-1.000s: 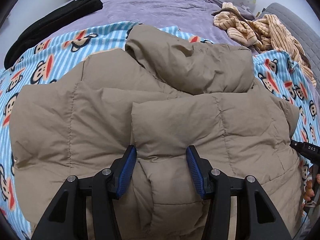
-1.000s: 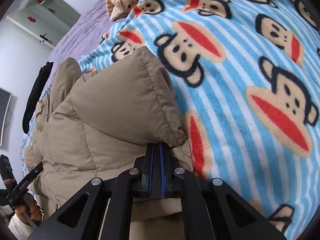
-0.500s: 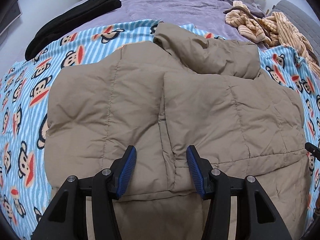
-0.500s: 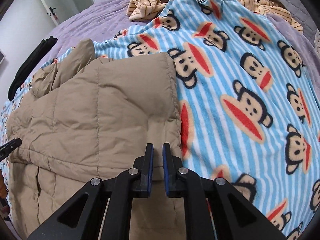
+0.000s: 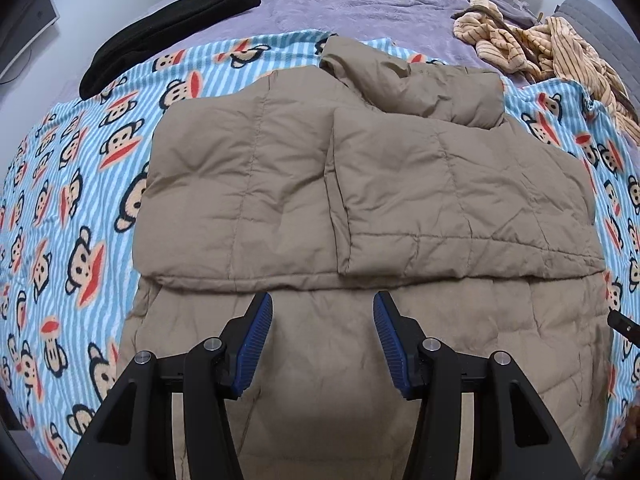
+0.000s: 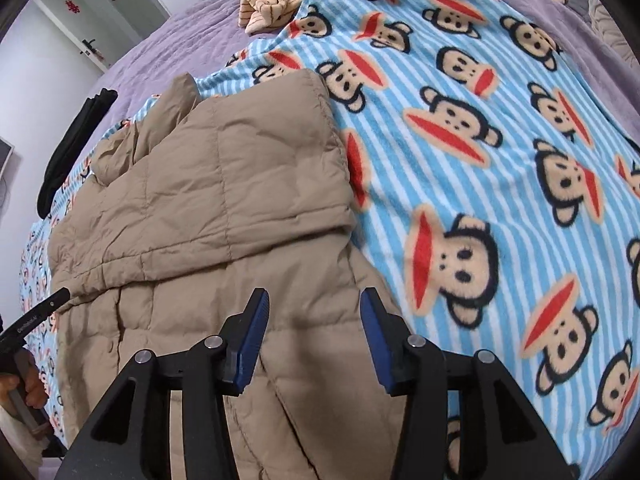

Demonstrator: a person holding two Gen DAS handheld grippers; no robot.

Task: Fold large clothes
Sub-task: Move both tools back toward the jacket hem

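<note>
The tan puffer jacket [image 5: 360, 184] lay on the monkey-print blanket [image 5: 60, 208], its upper part folded down over its lower part. Above the jacket, the left gripper [image 5: 323, 320] hung spread and empty. The right gripper [image 6: 314, 316], also above the jacket, had just been opening, with nothing between its jaws.

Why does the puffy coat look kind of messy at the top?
The tan coat is folded over itself fairly neatly, but one sleeve lies bunched and slanted across its far edge instead of flat. Nothing looks torn or spilled.
</note>
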